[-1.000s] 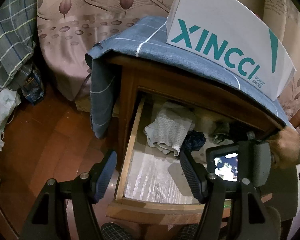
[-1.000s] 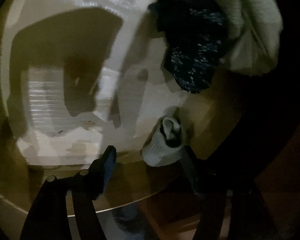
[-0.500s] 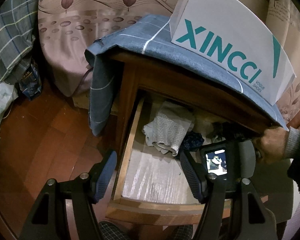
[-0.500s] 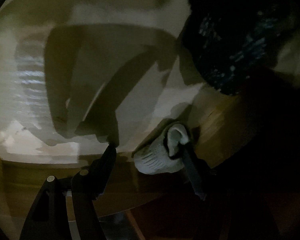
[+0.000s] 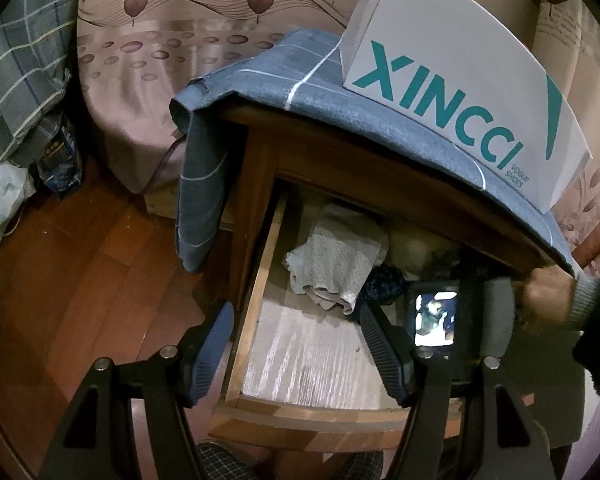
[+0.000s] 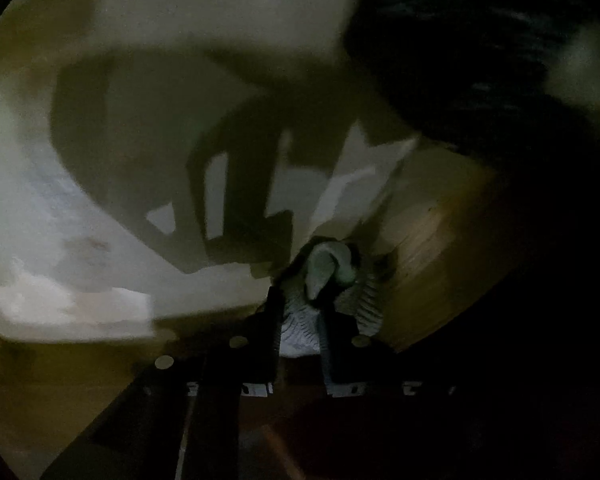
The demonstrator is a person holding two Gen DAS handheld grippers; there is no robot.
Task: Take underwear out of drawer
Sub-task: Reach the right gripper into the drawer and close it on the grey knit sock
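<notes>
On my far left a plaid cloth [image 5: 16,80] hangs over a crumpled white bag [image 5: 0,208], with wooden floor [image 5: 80,280] below them. Next comes a mauve bedspread [image 5: 172,52] printed with leaves. My left tool [image 5: 296,344] hovers low in the frame with its jaws standing apart and nothing between them, one finger over the floor and the other over the open drawer [image 5: 256,300]. The drawer is pulled out from a wooden nightstand [image 5: 260,168], whose top is draped in a blue-grey cloth [image 5: 204,184] that hangs down its left side. Inside the drawer, a pale grey folded garment [image 5: 336,272] lies toward the back left on the light liner, and a dark speckled piece [image 5: 384,284] sits just beside it on the right. A white box [image 5: 460,76] with teal lettering stands on the cloth-covered top.

Further right, a hand [image 5: 548,296] in a dark green sleeve holds my right tool inside the drawer; only its back and small screen show from this side.

From the right wrist view, dim and blurred, my right tool [image 6: 300,312] has just been closing and now clamps a small pale ribbed item [image 6: 328,280], lying at the drawer's wooden wall. I cannot tell whether it is underwear or a sock. A large dark cloth mass [image 6: 480,60] fills the upper right.
</notes>
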